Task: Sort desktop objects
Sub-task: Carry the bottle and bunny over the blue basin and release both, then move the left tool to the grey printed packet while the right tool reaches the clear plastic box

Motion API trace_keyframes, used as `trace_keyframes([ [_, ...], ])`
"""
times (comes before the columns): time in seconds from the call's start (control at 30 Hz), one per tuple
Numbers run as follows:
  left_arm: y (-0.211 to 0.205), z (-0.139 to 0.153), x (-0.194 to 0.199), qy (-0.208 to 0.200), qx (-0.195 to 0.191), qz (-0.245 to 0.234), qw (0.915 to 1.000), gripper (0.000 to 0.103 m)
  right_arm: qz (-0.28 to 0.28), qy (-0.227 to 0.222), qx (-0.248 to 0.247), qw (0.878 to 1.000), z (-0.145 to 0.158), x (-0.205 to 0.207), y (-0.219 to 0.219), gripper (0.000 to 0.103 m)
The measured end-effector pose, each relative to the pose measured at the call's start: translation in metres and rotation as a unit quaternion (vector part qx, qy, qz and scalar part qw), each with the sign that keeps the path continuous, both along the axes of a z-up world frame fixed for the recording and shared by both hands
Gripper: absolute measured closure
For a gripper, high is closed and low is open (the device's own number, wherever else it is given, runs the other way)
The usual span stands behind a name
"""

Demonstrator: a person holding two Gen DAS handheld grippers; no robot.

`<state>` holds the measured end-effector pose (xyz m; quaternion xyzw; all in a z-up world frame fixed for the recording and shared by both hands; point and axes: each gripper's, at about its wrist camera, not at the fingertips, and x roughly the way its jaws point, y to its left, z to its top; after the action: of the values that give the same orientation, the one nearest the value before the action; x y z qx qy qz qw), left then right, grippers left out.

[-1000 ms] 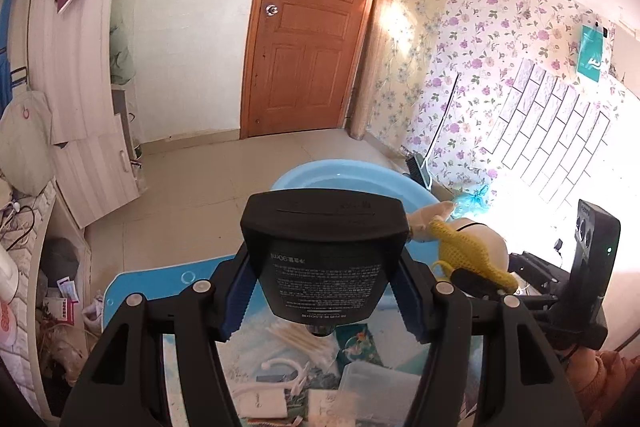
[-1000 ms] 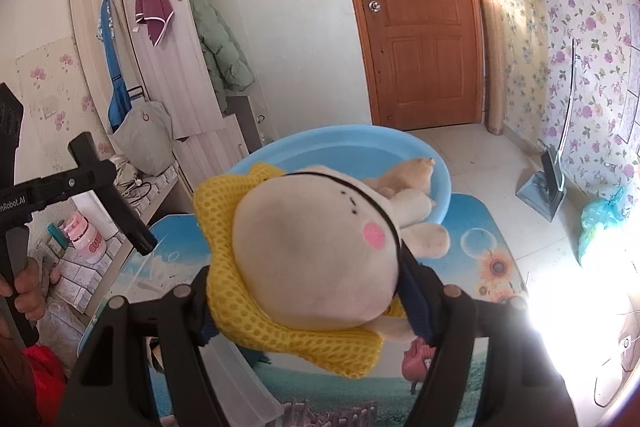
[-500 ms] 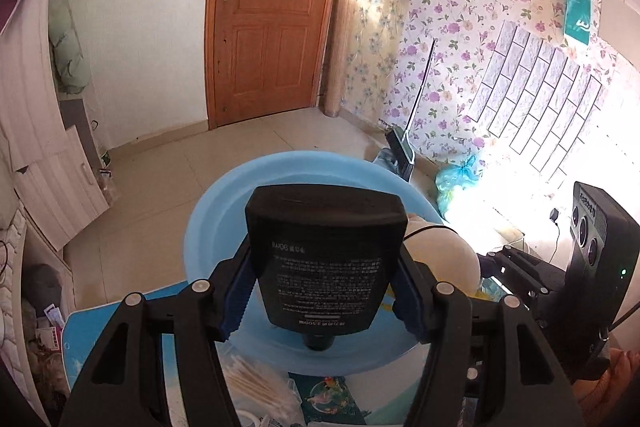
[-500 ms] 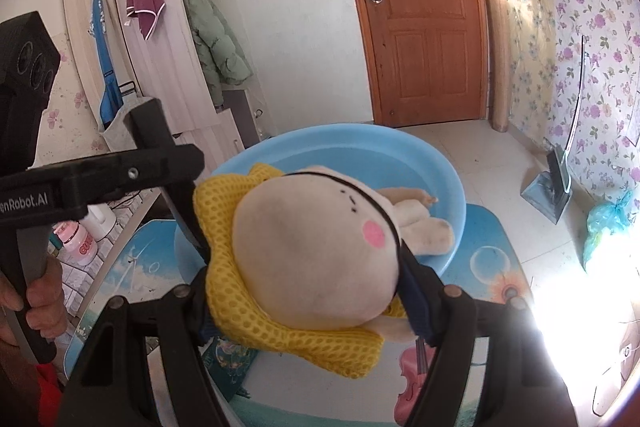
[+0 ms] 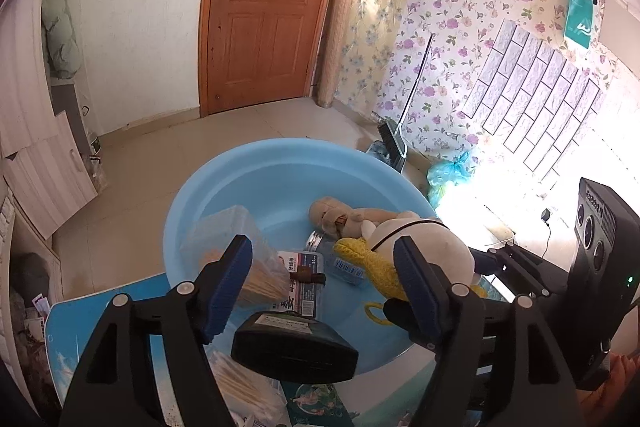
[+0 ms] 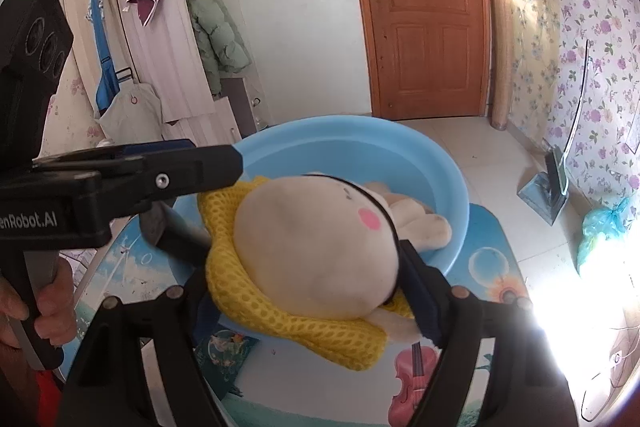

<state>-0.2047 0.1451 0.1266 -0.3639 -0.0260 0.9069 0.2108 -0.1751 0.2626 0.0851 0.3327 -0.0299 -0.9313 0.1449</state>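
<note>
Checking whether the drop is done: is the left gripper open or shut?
Open. The left gripper has its blue pads spread with nothing between them; the black box lies below them at the blue basin's near edge.

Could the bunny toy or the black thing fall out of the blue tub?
Maybe. The black box sits at the near rim of the blue tub, so it might tip out. The plush toy, held in the right gripper, hangs partly over the rim and close to the open left gripper.

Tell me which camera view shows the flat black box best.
The left wrist view. The flat black box lies below the open left gripper, tilted on the near rim of the round blue plastic basin. The right wrist view shows only a dark corner, likely it.
</note>
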Motion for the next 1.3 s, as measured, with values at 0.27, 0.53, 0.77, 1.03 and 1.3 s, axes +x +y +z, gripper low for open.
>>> trace_keyframes([
  [0.27, -0.031, 0.006, 0.019, 0.008, 0.007, 0.025, 0.9996, 0.030, -0.010, 0.000, 0.014, 1.000, 0.000, -0.010, -0.007, 0.023],
  [0.53, -0.079, -0.006, 0.052, -0.001, 0.019, 0.063, 0.9978, 0.028, -0.016, 0.020, 0.001, 1.000, 0.014, 0.008, -0.008, 0.022],
  [0.77, -0.117, -0.032, 0.087, -0.023, 0.021, 0.092, 0.9953, 0.026, -0.025, 0.020, 0.002, 0.999, 0.019, 0.032, -0.003, 0.022],
  [1.03, -0.153, -0.067, 0.125, -0.056, 0.035, 0.126, 0.9898, 0.022, -0.011, 0.000, 0.001, 1.000, 0.012, 0.054, -0.013, 0.021],
  [1.3, -0.156, -0.089, 0.142, -0.075, 0.016, 0.141, 0.9871, 0.009, 0.019, -0.033, 0.029, 0.999, -0.012, 0.077, -0.031, 0.021],
])
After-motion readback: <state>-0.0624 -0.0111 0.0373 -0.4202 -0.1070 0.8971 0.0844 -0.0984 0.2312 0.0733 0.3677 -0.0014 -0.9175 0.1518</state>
